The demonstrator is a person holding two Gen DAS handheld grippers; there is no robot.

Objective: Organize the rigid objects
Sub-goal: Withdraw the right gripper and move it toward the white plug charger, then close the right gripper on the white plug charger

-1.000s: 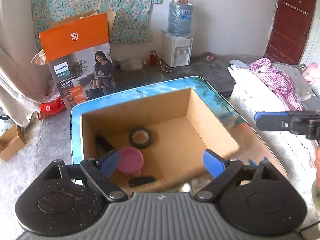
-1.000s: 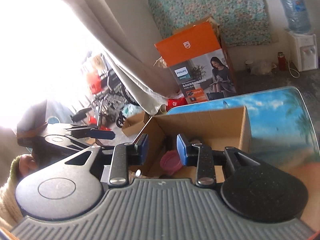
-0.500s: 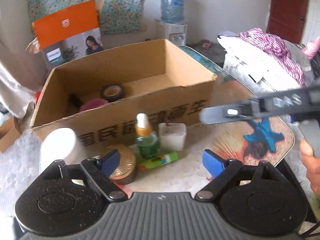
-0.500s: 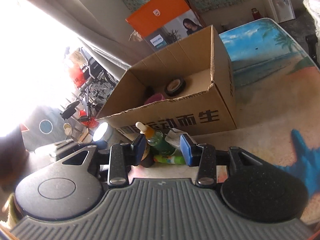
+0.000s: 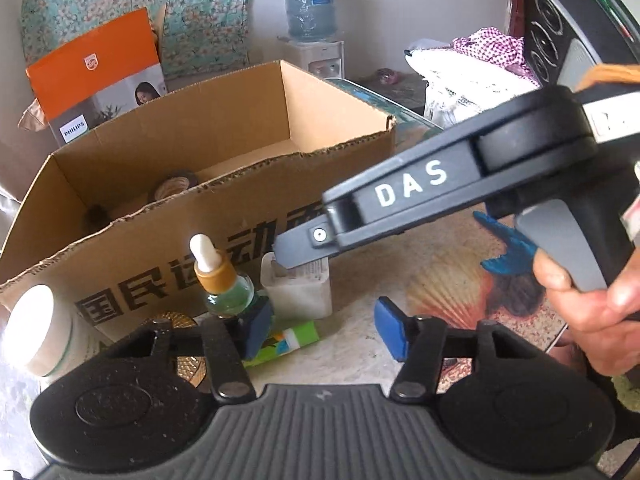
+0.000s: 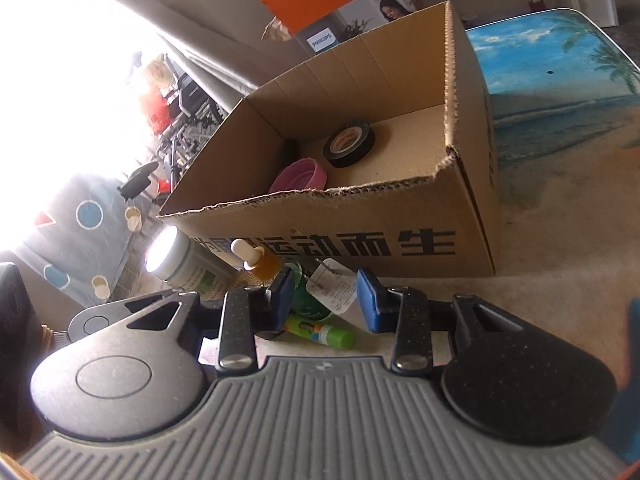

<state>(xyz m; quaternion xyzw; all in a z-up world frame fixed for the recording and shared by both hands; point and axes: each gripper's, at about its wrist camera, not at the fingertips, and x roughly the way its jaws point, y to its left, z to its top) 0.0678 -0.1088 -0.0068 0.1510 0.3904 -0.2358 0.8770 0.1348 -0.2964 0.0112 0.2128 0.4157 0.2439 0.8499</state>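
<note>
Everything waits in a row against the front wall of the cardboard box [image 5: 224, 264], on the bench [image 5: 360, 344], so each piece is a short lift over the rim. Leftmost before the box stands a white jar [image 5: 34, 330], then a gold lid [image 5: 180, 344], a dropper bottle [image 5: 224, 280], a green tube [image 5: 290, 340] and a white tub [image 5: 298, 292]. My left hand-held gripper [image 5: 316, 330] has just been closing to a middling gap, nothing between the jaws. My right hand-held gripper [image 6: 324, 296] is narrow, bracketing the tub without pinching it. Inside the box already lie a pink cap [image 6: 298, 176] and a tape roll [image 6: 350, 144].
</note>
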